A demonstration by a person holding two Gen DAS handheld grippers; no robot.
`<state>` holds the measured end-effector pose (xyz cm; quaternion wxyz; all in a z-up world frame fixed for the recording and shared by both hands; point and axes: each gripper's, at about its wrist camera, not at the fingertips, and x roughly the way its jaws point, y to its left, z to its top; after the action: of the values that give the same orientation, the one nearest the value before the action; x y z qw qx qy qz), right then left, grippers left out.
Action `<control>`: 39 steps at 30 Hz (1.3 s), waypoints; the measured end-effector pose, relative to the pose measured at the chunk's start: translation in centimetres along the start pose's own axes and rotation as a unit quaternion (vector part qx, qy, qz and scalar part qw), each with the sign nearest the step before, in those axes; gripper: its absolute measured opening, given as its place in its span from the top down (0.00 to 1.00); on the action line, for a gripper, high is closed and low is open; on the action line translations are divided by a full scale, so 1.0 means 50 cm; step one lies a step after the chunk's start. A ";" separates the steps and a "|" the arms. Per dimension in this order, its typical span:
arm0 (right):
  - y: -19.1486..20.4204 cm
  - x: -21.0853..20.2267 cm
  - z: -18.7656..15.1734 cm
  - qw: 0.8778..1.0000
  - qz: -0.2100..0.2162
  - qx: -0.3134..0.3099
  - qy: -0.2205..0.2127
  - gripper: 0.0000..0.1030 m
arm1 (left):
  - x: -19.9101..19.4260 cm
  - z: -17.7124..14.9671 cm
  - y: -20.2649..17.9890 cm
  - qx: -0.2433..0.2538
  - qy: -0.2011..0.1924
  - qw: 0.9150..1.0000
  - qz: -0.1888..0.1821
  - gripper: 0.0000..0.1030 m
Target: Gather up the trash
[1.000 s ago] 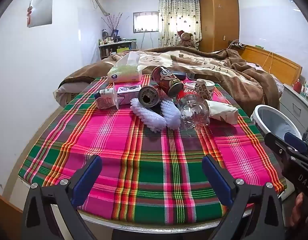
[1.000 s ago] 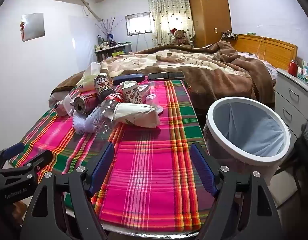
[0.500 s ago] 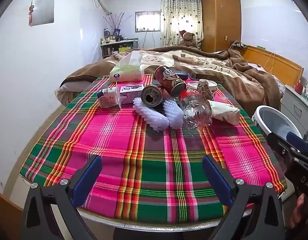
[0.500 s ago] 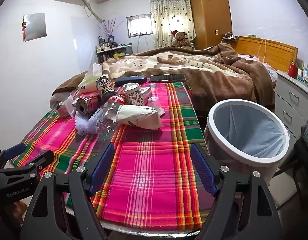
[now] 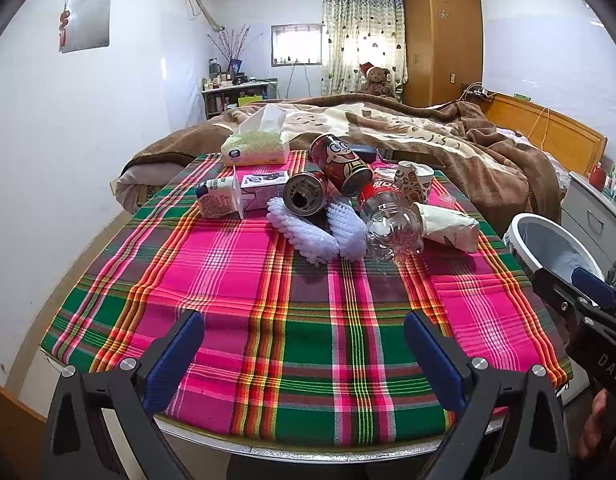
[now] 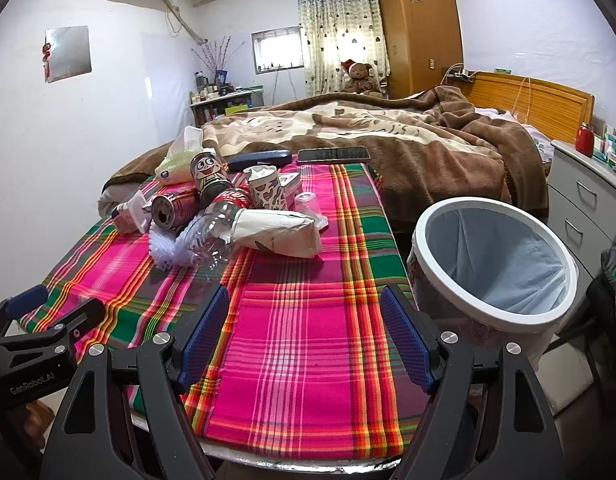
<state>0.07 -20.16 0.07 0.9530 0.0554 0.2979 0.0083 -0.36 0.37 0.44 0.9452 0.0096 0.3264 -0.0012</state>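
Both tools, left tool [image 5: 304, 344] and right tool [image 6: 304, 328], are spread and empty. The trash [image 5: 348, 208] lies well ahead on the desk [image 5: 268, 320]; the bin [image 6: 492, 264] is right. Reach in low, pinching one piece squarely.

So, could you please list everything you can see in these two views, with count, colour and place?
table: one, pink-green plaid cloth, foreground
cans: two, red, lying in the pile at the far end
plastic bottle: one, clear with red label, lying right of the cans
foam nets: two, white, in front of the cans
paper bag: one, cream, pile's right end
paper cup: one, patterned, behind the bottle
cartons: two, white and purple, pile's left end
tissue pack: one, green-white, far edge
phone: one, black, far edge
trash bin: one, white rim, right of table
left gripper: open
right gripper: open
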 end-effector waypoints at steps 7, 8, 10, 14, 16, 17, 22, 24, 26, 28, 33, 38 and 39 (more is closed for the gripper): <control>-0.003 -0.004 0.000 1.000 0.001 0.000 0.000 0.23 | -0.001 0.000 0.005 -0.002 -0.001 1.000 0.000 0.02; 0.000 -0.002 0.002 1.000 0.000 0.000 0.000 0.23 | -0.001 0.000 0.005 -0.002 -0.001 1.000 -0.001 0.02; 0.000 -0.002 0.002 1.000 0.001 0.000 0.000 0.23 | 0.000 0.001 0.006 -0.003 -0.001 1.000 0.000 0.02; 0.000 -0.002 0.002 1.000 0.000 0.000 0.000 0.23 | -0.002 0.001 0.006 -0.003 -0.003 1.000 0.000 0.02; 0.000 -0.002 0.003 1.000 0.000 0.000 0.001 0.23 | -0.001 0.002 0.006 -0.002 -0.003 1.000 0.001 0.02; -0.001 -0.002 0.004 1.000 0.000 0.000 0.001 0.23 | -0.001 0.001 0.007 -0.003 -0.003 1.000 0.000 0.02; 0.000 -0.003 0.002 1.000 0.000 0.000 0.001 0.23 | -0.003 0.002 0.005 -0.004 -0.003 1.000 0.001 0.02; 0.000 -0.003 0.002 1.000 0.000 -0.001 0.001 0.23 | -0.003 0.000 0.006 -0.005 -0.003 1.000 0.001 0.02; 0.000 -0.003 0.003 1.000 0.000 -0.001 0.000 0.23 | -0.004 0.000 0.006 -0.005 -0.003 1.000 0.002 0.02; 0.000 -0.004 0.002 1.000 0.000 -0.001 -0.001 0.23 | -0.003 0.000 0.006 -0.005 -0.003 1.000 0.001 0.02; 0.000 -0.004 0.002 1.000 -0.001 -0.001 0.000 0.23 | -0.004 0.000 0.007 -0.006 -0.004 1.000 0.001 0.02; 0.000 -0.004 0.002 1.000 0.000 -0.001 0.000 0.23 | -0.004 -0.002 0.011 -0.006 -0.003 1.000 0.000 0.02; 0.000 -0.004 0.002 1.000 -0.001 -0.001 0.000 0.23 | -0.004 -0.002 0.011 -0.005 -0.003 1.000 0.000 0.02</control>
<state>-0.02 -20.16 0.26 0.9531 0.0540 0.2977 0.0079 -0.55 0.90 0.49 0.9463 0.0048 0.3232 0.0008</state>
